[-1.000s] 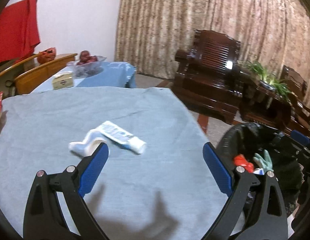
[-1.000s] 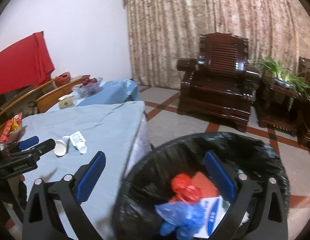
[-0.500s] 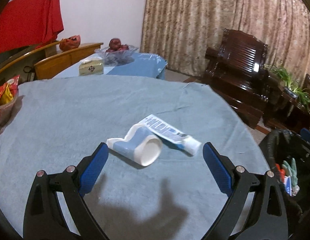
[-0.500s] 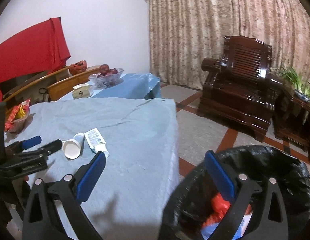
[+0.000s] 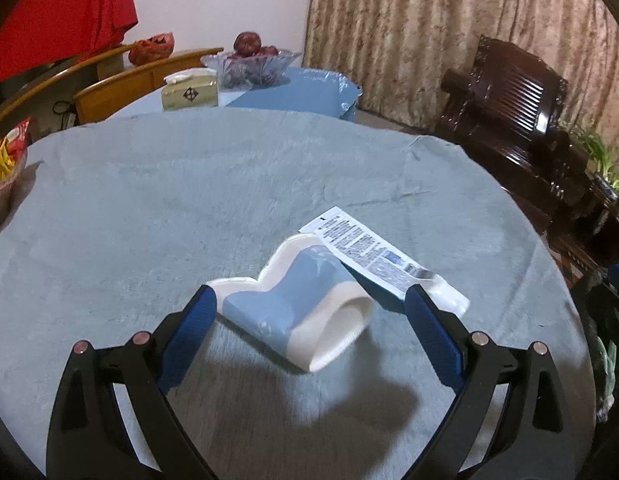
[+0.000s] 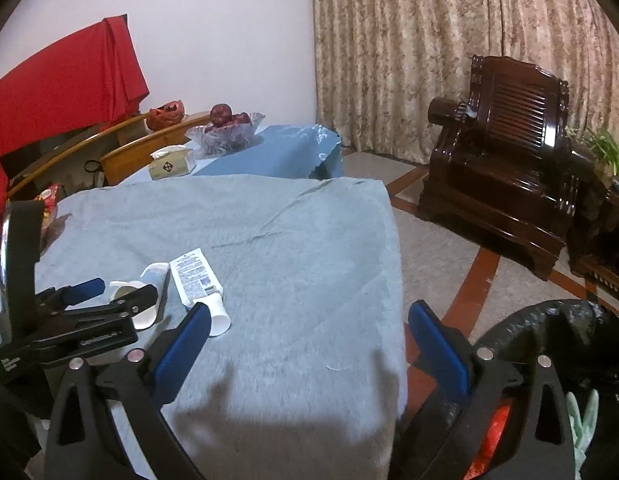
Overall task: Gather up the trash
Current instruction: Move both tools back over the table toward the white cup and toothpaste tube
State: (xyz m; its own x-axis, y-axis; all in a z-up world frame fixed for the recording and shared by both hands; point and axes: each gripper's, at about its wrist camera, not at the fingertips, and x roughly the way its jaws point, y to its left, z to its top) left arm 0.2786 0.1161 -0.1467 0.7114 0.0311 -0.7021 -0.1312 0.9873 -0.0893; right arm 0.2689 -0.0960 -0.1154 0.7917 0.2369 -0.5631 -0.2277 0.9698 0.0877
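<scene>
A crushed blue and white paper cup [image 5: 297, 300] lies on its side on the grey-blue tablecloth [image 5: 189, 208]. A white toothpaste tube [image 5: 373, 258] lies against it on the right. My left gripper [image 5: 307, 320] is open and straddles the cup, its fingers on either side. In the right wrist view the cup [image 6: 143, 300], the tube [image 6: 197, 280] and the left gripper [image 6: 117, 292] show at the left. My right gripper [image 6: 307, 344] is open and empty above the table's near edge, beside the black trash bag [image 6: 549, 344].
A tissue box [image 5: 189, 92] and a glass fruit bowl [image 5: 249, 62] stand on the far blue table. A snack basket [image 5: 5, 172] sits at the table's left edge. Dark wooden armchairs [image 6: 509, 152] and a plant stand across the floor.
My left gripper has moved forward and left over the table until its fingers flank the cup. My right gripper has swung left from above the trash bag to the table's edge.
</scene>
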